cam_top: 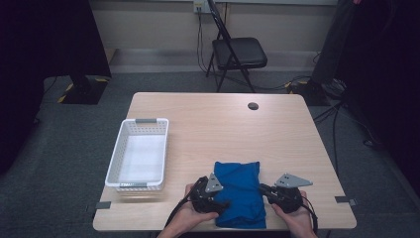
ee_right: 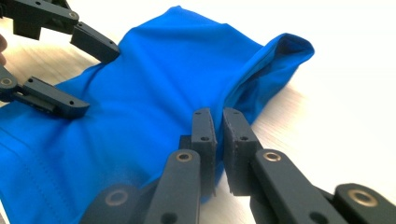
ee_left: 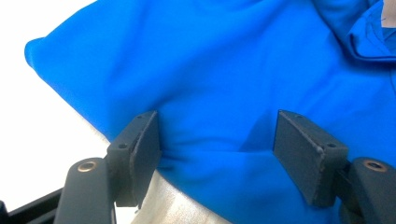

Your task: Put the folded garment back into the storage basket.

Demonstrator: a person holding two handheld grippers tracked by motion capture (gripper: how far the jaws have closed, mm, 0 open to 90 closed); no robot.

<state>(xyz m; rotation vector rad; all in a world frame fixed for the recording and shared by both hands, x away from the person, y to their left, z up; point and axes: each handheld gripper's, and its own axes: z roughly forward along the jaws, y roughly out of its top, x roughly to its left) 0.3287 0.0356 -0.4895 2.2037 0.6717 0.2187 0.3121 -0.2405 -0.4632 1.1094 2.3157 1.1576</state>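
The folded blue garment (cam_top: 239,193) lies on the wooden surface (cam_top: 218,126) near its front edge, at about 6 o'clock from the middle, between the person's two hands. A stitched hem shows at one corner of it in the left gripper view, so it may be a shirt, though the folds hide its cut.

The left gripper (cam_top: 214,200) sits at the garment's 9 o'clock edge. Its fingers (ee_left: 140,149) are spread, standing on the cloth with a soft bulge of fabric lying between them; the pads do not press it from both sides.

The right gripper (cam_top: 277,195) is at the garment's 3 o'clock edge. Its fingers (ee_right: 204,133) are drawn almost together, only a thin gap left, right at the folded border of the cloth. Whether a sliver of fabric is nipped there is hard to tell.

A white plastic basket (cam_top: 116,161) stands on the surface at 9 o'clock, well apart from the garment. A black folding chair (cam_top: 237,52) stands on the floor at 12 o'clock beyond the surface.
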